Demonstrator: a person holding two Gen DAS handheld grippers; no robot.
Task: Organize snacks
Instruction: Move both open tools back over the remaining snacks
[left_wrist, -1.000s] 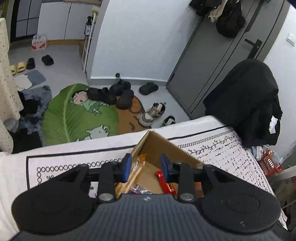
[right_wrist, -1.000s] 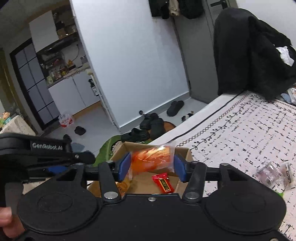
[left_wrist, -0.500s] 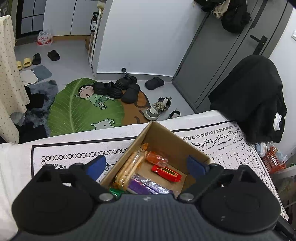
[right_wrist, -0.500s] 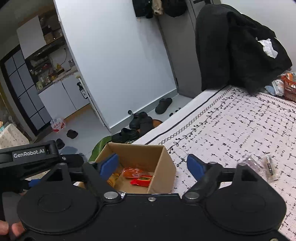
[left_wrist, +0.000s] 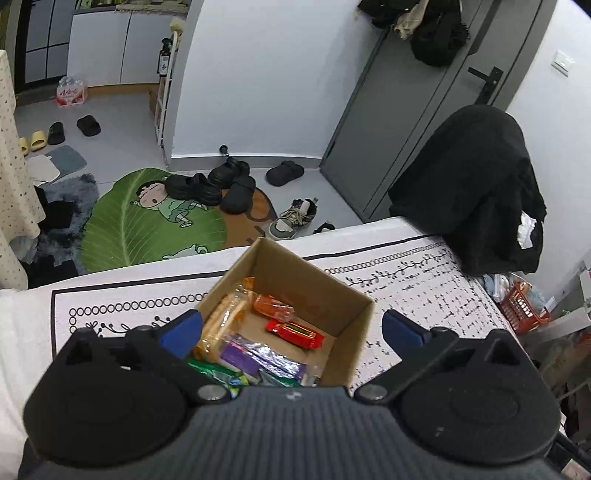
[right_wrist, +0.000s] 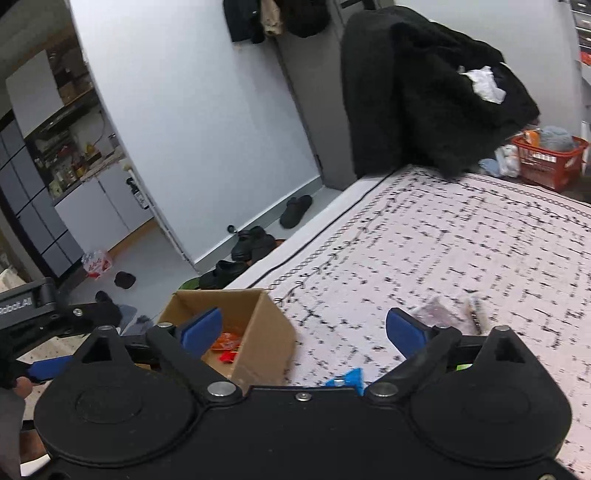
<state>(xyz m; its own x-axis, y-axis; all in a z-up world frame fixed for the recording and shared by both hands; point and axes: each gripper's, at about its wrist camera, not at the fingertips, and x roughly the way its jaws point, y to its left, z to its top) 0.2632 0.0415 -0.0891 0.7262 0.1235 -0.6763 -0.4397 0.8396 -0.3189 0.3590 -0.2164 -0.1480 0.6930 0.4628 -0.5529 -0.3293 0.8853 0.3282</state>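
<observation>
While a second ago both grippers were closed over the box (left_wrist: 284, 291), the left gripper (left_wrist: 291, 330) on a biscuit pack and the right gripper (right_wrist: 304, 330) on an orange pack, both now stand wide open and hold nothing. The orange pack (left_wrist: 273, 306) lies inside the box near its far wall, just beside the red bar (left_wrist: 295, 332), with the biscuit pack (left_wrist: 225, 321) along the left wall and a purple pack (left_wrist: 258, 356) and a green pack (left_wrist: 216, 373) nearer the camera. The left gripper has pulled up and back, so that much more of the box's inside shows between its blue pads (left_wrist: 181, 330) than before. The right gripper has swung to the right: in its view the box (right_wrist: 266, 332) now sits at the lower left, with only a little orange and red showing inside, and the patterned cloth (right_wrist: 461, 236) fills the right. On that cloth, just beyond the right pad, lie two blurred clear wrappers (right_wrist: 443, 314), closer in view than a second ago. A blue scrap (right_wrist: 347, 378) shows at the gripper's near edge; what it is cannot be told. The left gripper's arm (right_wrist: 33, 306) shows at the far left of the right view.
</observation>
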